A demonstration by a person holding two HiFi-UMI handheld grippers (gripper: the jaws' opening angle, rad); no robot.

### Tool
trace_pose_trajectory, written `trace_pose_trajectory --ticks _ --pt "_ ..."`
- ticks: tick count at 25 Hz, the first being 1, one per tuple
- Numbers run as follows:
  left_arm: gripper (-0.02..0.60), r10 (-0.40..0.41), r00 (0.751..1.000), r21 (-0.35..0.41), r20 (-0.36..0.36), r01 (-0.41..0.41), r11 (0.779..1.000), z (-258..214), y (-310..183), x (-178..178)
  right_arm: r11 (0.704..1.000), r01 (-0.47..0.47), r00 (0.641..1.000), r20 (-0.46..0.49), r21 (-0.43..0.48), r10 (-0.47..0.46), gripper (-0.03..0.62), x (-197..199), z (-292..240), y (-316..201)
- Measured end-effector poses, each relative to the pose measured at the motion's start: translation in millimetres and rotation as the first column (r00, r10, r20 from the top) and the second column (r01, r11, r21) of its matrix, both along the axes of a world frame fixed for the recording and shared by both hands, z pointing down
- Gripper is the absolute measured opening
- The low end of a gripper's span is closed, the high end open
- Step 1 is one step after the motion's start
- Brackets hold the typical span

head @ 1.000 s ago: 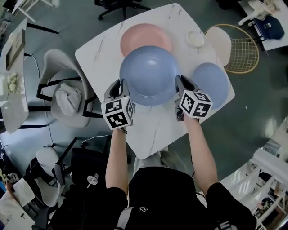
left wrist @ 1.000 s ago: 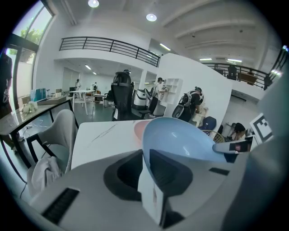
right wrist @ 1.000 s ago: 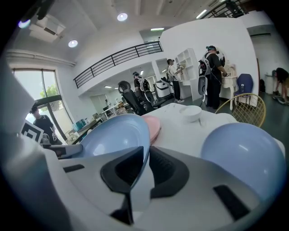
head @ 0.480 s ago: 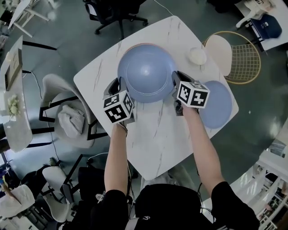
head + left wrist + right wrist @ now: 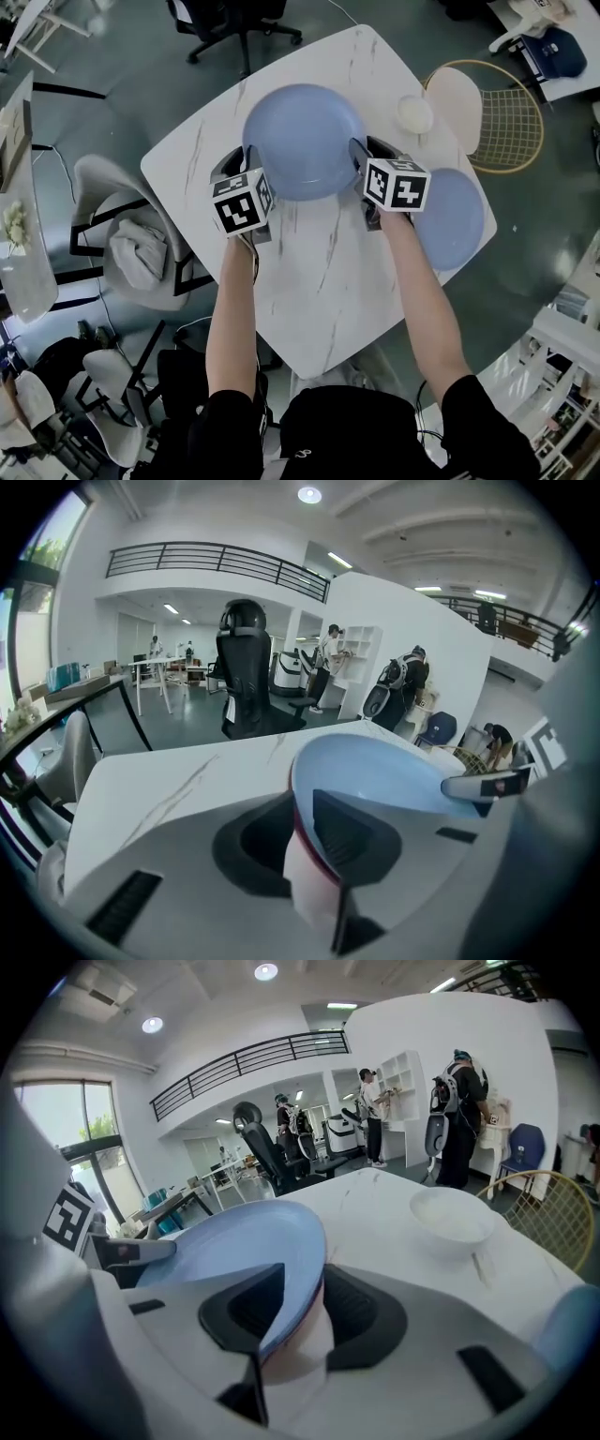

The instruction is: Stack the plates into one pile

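Now our left gripper (image 5: pixel 246 167) and right gripper (image 5: pixel 361 159) have just been opening their jaws. The big round blue plate (image 5: pixel 305 141) has its rim loose between them. It sits on a pink plate (image 5: pixel 302 855) on the white marble table (image 5: pixel 319 281).

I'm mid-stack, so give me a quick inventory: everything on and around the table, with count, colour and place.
table: 1, white marbled, centre.
large plate: 1, blue, far half of the table, on top of the pink plate.
pink plate: 1, pink, under the large plate; only its edge shows.
second plate: 1, blue, at the table's right edge.
bowl: 1, white, far right corner of the table.
wire chair: 1, gold with a cream cushion, right of the table.
shell chair: 1, grey, cloth on its seat, left of the table.
office chair: 1, black, beyond the table.
left gripper: 1, grey, at the large plate's left rim; jaws just opened, rim between them.
right gripper: 1, grey, at the right rim; the same.
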State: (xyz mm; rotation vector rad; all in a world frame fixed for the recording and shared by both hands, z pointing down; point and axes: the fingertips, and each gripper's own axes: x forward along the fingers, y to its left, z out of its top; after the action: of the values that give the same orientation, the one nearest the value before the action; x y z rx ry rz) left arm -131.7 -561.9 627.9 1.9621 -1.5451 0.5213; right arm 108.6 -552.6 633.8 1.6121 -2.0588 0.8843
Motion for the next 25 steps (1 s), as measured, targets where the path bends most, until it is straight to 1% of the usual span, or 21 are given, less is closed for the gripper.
trace_pose_trajectory --ticks 1,3,5,6,8,10,13,15,19,22,25 --pt "0.082 -0.013 1.000 0.000 -0.025 0.013 1.000 0.5 0.8 -1.7 1.000 0.010 1.000 0.001 0.003 -0.010 0.151 -2.8 1.0 1.5" --pt "0.097 -0.044 0.996 -0.002 -0.079 0.044 0.999 0.9 3.4 -5.2 0.999 0.019 1.000 -0.014 0.026 -0.019 0.155 -4.4 1.1 5.0" --pt "0.141 -0.050 0.995 -0.001 -0.092 0.050 0.999 0.9 5.4 -7.8 0.999 0.011 1.000 -0.029 0.042 -0.010 0.168 -0.5 1.3 7.3" --pt "0.149 -0.045 0.995 0.004 -0.089 0.046 0.999 0.4 5.8 -8.6 0.999 0.000 1.000 -0.025 0.043 0.001 0.173 1.9 1.9 7.8" --pt "0.166 -0.034 0.995 0.007 -0.091 0.035 0.999 0.8 5.9 -9.0 0.999 -0.022 1.000 0.004 0.032 0.022 0.173 4.6 4.5 7.9" --pt "0.172 -0.030 0.994 -0.015 -0.110 0.028 0.999 6.3 7.0 -7.7 0.999 -0.036 0.999 0.040 0.010 0.036 0.175 3.8 9.5 8.5" --pt "0.172 -0.033 0.986 -0.058 -0.166 0.024 0.998 15.2 11.2 -1.5 0.998 -0.055 0.995 0.080 -0.017 0.056 0.175 2.9 14.8 9.7" --pt "0.172 -0.036 0.980 -0.068 -0.196 0.023 0.997 16.6 12.2 2.2 0.998 -0.060 0.994 0.090 -0.027 0.062 0.175 2.6 16.1 9.4" --pt "0.166 -0.022 0.983 -0.076 -0.185 0.008 0.997 19.6 12.1 6.1 0.998 -0.053 0.992 0.111 -0.042 0.058 0.175 -0.4 19.1 6.9" --pt "0.142 -0.021 0.984 -0.083 -0.177 0.006 0.997 20.5 13.7 8.3 0.997 -0.055 0.988 0.138 -0.054 0.062 0.169 -3.0 23.2 6.8" --pt "0.135 -0.031 0.986 -0.108 -0.167 0.013 0.994 22.1 16.1 7.9 0.996 -0.072 0.984 0.161 -0.060 0.081 0.128 -3.8 24.2 5.5"
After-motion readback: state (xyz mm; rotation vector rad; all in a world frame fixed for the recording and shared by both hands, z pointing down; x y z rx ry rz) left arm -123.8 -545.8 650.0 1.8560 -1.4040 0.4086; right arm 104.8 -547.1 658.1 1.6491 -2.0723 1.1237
